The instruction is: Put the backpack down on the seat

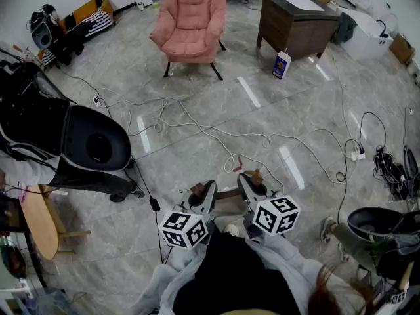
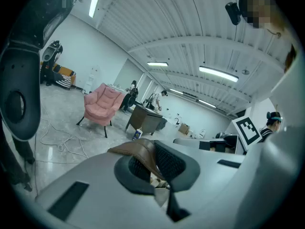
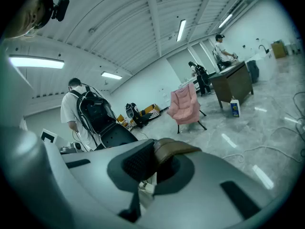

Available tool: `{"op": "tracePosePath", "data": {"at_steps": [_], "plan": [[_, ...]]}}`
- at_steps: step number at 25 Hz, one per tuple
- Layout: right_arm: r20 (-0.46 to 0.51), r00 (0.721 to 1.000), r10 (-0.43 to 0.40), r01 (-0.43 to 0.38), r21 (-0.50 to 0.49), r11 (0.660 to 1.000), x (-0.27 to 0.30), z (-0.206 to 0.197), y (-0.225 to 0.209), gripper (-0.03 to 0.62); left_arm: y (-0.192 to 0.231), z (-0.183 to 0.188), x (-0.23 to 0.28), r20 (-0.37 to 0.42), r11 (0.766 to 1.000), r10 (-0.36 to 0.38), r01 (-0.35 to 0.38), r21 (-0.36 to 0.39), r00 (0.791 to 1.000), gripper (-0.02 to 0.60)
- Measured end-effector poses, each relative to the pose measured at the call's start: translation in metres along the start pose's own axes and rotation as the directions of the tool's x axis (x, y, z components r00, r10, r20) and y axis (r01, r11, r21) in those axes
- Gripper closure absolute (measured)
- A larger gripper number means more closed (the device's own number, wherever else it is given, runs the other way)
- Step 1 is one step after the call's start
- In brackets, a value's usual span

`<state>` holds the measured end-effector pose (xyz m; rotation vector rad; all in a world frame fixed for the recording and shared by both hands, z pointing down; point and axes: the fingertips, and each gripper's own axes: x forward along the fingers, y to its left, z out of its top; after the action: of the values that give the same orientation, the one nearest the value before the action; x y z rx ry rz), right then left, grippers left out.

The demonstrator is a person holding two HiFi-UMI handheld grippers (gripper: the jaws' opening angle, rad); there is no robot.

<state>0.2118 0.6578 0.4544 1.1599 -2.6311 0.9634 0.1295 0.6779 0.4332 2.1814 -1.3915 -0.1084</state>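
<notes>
The seat is a pink armchair (image 1: pixel 190 21) standing far off across the grey floor; it also shows as the pink armchair (image 2: pixel 101 104) in the left gripper view and the pink armchair (image 3: pixel 185 105) in the right gripper view. My left gripper (image 1: pixel 199 190) and right gripper (image 1: pixel 252 176) are held side by side close to my body. Each is shut on a brown leather strap: the left gripper (image 2: pixel 147 163) pinches its strap (image 2: pixel 140 151), and the right gripper (image 3: pixel 155 161) pinches its strap (image 3: pixel 171 147). A brown-grey part (image 1: pixel 228 205) shows between the grippers; the rest of the backpack is hidden below them.
White cables (image 1: pixel 216 133) snake over the floor between me and the armchair. A black machine (image 1: pixel 92 143) stands at the left, a dark wooden desk (image 1: pixel 295 21) right of the armchair with a small carton (image 1: pixel 281 64) beside it. A person wearing a backpack (image 3: pixel 81 111) stands nearby.
</notes>
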Motion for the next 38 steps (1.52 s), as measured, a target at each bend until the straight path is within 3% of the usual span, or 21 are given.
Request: {"op": "tracePosePath", "data": {"at_steps": [5, 19, 30, 38], "plan": [[0.016, 1.000, 0.010, -0.010, 0.006, 1.000, -0.032, -0.009, 0.007, 0.586, -0.029, -0.012, -0.020, 0.000, 0.999, -0.006, 0.006, 0.052, 1.000, 0.568], [0.081, 0.996, 0.041, -0.039, -0.029, 0.999, -0.058, -0.014, 0.033, 0.586, -0.039, -0.011, -0.048, 0.061, 0.997, 0.006, -0.011, 0.078, 0.998, 0.568], [0.067, 0.997, 0.026, -0.023, -0.049, 0.999, 0.003, 0.015, 0.018, 0.586, 0.007, 0.019, -0.005, 0.068, 0.996, 0.023, -0.029, 0.087, 0.997, 0.568], [0.044, 0.999, 0.003, -0.002, -0.011, 1.000, 0.079, 0.061, -0.010, 0.586, 0.058, 0.067, 0.059, 0.065, 0.997, 0.019, -0.024, 0.075, 0.998, 0.568]]}}
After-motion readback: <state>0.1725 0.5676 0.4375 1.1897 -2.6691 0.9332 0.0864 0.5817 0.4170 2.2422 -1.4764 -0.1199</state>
